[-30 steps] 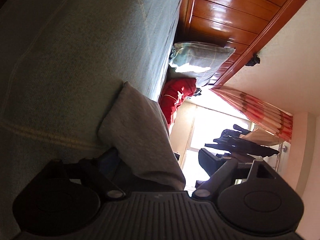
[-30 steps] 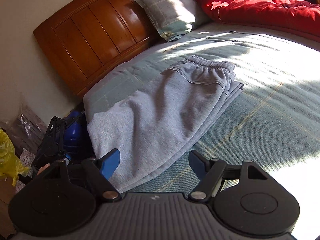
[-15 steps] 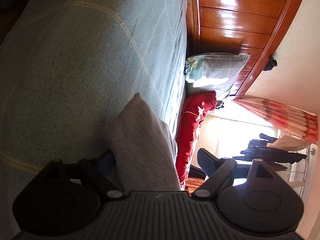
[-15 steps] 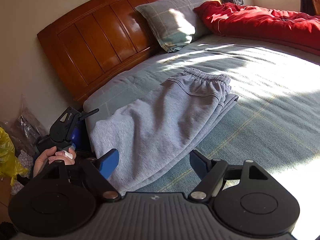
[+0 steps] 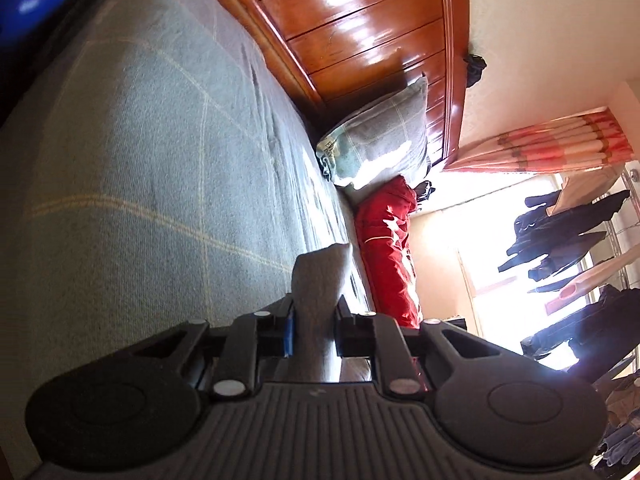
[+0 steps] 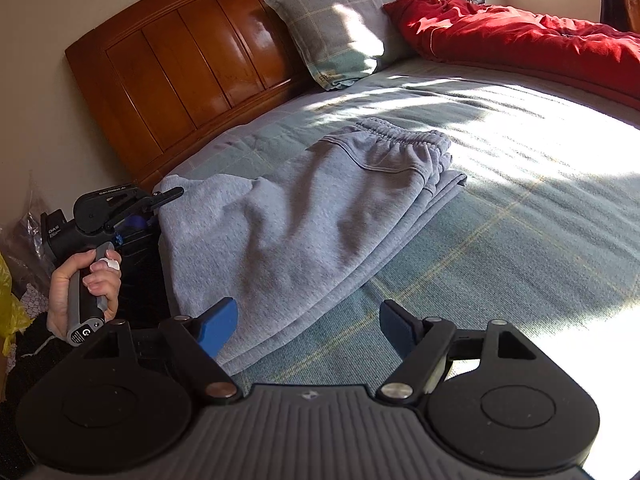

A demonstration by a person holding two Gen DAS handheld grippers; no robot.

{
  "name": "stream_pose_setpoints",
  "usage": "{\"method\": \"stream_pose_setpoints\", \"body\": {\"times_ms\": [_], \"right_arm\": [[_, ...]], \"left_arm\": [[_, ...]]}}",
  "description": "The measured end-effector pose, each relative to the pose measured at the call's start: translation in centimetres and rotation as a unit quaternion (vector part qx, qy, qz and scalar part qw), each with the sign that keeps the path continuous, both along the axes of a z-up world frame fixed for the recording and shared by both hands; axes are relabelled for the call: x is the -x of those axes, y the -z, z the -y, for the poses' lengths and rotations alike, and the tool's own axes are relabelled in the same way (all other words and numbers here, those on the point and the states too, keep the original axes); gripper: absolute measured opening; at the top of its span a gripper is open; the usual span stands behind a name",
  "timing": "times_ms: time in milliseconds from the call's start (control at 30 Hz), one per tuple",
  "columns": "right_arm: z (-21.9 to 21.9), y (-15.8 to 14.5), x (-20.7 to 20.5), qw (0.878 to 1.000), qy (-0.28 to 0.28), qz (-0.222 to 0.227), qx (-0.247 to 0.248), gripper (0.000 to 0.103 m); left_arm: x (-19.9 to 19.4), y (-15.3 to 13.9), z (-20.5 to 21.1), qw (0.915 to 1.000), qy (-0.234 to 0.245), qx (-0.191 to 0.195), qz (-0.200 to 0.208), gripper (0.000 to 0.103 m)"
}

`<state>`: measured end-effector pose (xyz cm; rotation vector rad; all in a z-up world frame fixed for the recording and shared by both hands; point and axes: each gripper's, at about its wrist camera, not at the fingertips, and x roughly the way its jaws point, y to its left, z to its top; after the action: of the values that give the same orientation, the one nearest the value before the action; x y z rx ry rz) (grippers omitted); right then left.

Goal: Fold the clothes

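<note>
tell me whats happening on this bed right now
A person is folding grey sweatpants laid out on the bed. The left gripper is shut on the leg end of the sweatpants at the bed's edge, near the wooden headboard. The right gripper hangs open above the near hem, holding nothing.

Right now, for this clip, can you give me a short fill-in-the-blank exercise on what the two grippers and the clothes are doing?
1. The left gripper is shut on the leg end of the grey ____.
2. The right gripper hangs over the bed with its jaws ____.
3. The pillow leans against the wooden ____.
4. The bundle lying beside the pillow is coloured ____.

Missing words: sweatpants; open; headboard; red
</note>
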<state>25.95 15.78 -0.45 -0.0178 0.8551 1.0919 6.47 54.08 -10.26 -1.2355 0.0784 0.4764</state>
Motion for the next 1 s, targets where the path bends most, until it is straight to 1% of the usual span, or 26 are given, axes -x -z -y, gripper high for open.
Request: {"method": "stream_pose_setpoints", "body": {"times_ms": [67,133,167,200,267,300,333,367,433,467,500,567,600,633,667,733,800,867,900,933,967,1000], "right_arm": [[-0.2,0.1,0.1,1.0,-0.003,0.003,0.003,0.082],[-0.3,0.2,0.1,1.0,-0.006,0.006,0.007,0.082],[-0.5,0.2,0.2,1.0,-0.009,0.01,0.009,0.082],[-0.8,0.1,0.4,1.0,-0.016,0.019,0.012,0.082],[-2.3,-0.2,0.9,0.998,-0.039,0.056,0.017,0.082],[-3.2,-0.4,1.2,0.995,-0.053,0.077,0.018,0.081],[-4.1,-0.6,1.6,0.993,-0.066,0.1,0.022,0.081],[-5.2,-0.7,2.1,0.988,-0.08,0.127,0.029,0.08],[-7.4,-0.7,3.1,0.977,-0.108,0.18,0.043,0.076],[-8.5,-0.6,3.5,0.971,-0.123,0.202,0.048,0.076],[-9.5,-0.4,3.8,0.966,-0.136,0.212,0.054,0.076],[-11.2,0.4,3.9,0.962,-0.145,0.222,0.063,0.075],[-11.7,0.9,3.7,0.962,-0.143,0.221,0.068,0.075],[-12.1,1.5,3.3,0.965,-0.14,0.211,0.073,0.075],[-12.2,2.1,2.9,0.969,-0.135,0.195,0.075,0.075],[-12.2,3.2,2.1,0.975,-0.126,0.166,0.077,0.075],[-11.4,3.7,2.1,0.977,-0.118,0.162,0.075,0.075],[-10.7,3.7,2.5,0.976,-0.121,0.16,0.081,0.076],[-10.3,3.6,2.7,0.975,-0.124,0.16,0.086,0.075],[-9.8,3.4,2.8,0.974,-0.128,0.163,0.091,0.075],[-9.5,3.2,3.0,0.973,-0.13,0.167,0.092,0.075],[-9.1,2.8,3.1,0.972,-0.132,0.173,0.089,0.075]], "left_arm": [[0.7,-0.4,-0.2,0.999,-0.019,-0.021,-0.034,0.015],[1.3,-0.8,-0.2,0.9967,-0.028,-0.044,-0.062,0.015],[1.5,-1.1,-0.2,0.9951,-0.032,-0.056,-0.076,0.02],[1.6,-1.6,0.2,0.9939,-0.026,-0.071,-0.081,0.023],[1.3,-2.8,1.3,0.9909,0.006,-0.109,-0.079,0.041],[0.9,-3.6,1.9,0.9879,0.029,-0.129,-0.082,0.044],[0.4,-4.3,2.6,0.9839,0.047,-0.147,-0.09,0.048],[0.2,-5.0,3.4,0.9795,0.051,-0.168,-0.099,0.048],[0.6,-6.5,5.1,0.9667,0.018,-0.231,-0.109,0.048],[0.8,-7.1,5.5,0.9614,0.006,-0.252,-0.111,0.048],[1.0,-7.7,5.9,0.9555,-0.007,-0.273,-0.112,0.048],[1.3,-9.0,6.7,0.9424,-0.028,-0.313,-0.114,0.055],[0.9,-9.3,6.7,0.9412,-0.002,-0.318,-0.113,0.057],[0.4,-9.5,6.7,0.9396,0.025,-0.322,-0.112,0.063],[-0.6,-8.9,6.7,0.9401,0.063,-0.316,-0.112,0.066],[-2.5,-7.8,6.7,0.9367,0.137,-0.302,-0.111,0.066],[-4.0,-6.0,7.1,0.9256,0.151,-0.318,-0.138,0.066],[-5.4,-4.1,6.5,0.9148,0.149,-0.324,-0.19,0.065],[-5.9,-3.1,5.9,0.9136,0.152,-0.311,-0.214,0.063],[-5.6,-2.9,5.5,0.9178,0.149,-0.303,-0.209,0.059],[-5.3,-2.7,5.3,0.9215,0.146,-0.296,-0.204,0.06],[-5.0,-3.4,5.4,0.9208,0.148,-0.3,-0.201,0.061]]}}
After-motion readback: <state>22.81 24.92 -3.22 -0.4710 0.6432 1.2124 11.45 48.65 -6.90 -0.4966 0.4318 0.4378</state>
